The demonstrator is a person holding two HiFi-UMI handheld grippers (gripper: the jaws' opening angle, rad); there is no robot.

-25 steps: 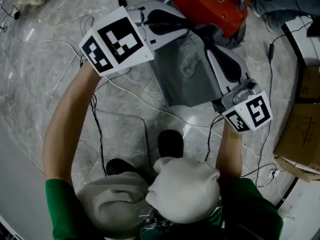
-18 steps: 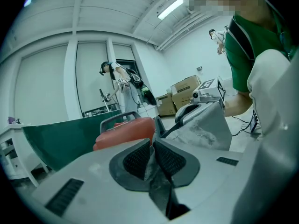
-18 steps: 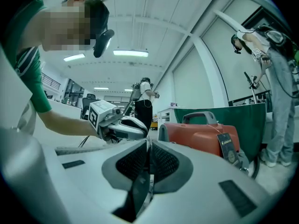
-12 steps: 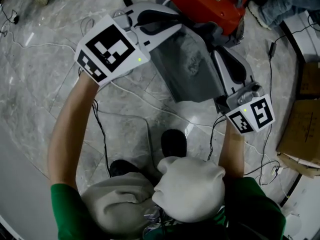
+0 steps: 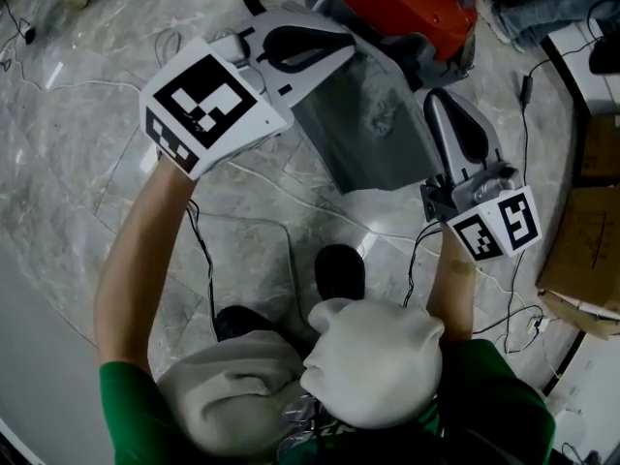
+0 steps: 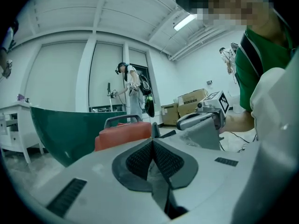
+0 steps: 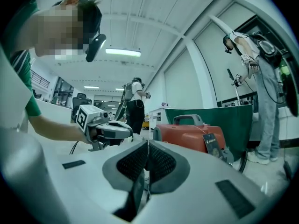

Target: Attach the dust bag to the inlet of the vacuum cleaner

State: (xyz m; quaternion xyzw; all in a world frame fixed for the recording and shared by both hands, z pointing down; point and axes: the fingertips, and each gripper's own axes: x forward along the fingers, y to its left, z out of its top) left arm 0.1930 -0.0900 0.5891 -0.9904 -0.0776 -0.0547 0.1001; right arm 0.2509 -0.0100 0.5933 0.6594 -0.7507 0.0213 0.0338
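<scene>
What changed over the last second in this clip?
The left gripper moved toward the head view's left and rolled, drawing the dust bag wider. The right gripper has just closed its jaws slightly further on the bag. Unchanged: both grippers grip the bag near the red vacuum cleaner.

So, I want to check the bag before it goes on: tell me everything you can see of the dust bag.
The dust bag is a grey, soft, cloth-like pouch, wrinkled and slack, with a paler dusty patch near its middle. It is spread between the left hand-held gripper and the right hand-held gripper, each shut on one side edge. It hangs close in front of the orange vacuum cleaner. Its opening cannot be made out, nor whether its lower edge touches the floor.
</scene>
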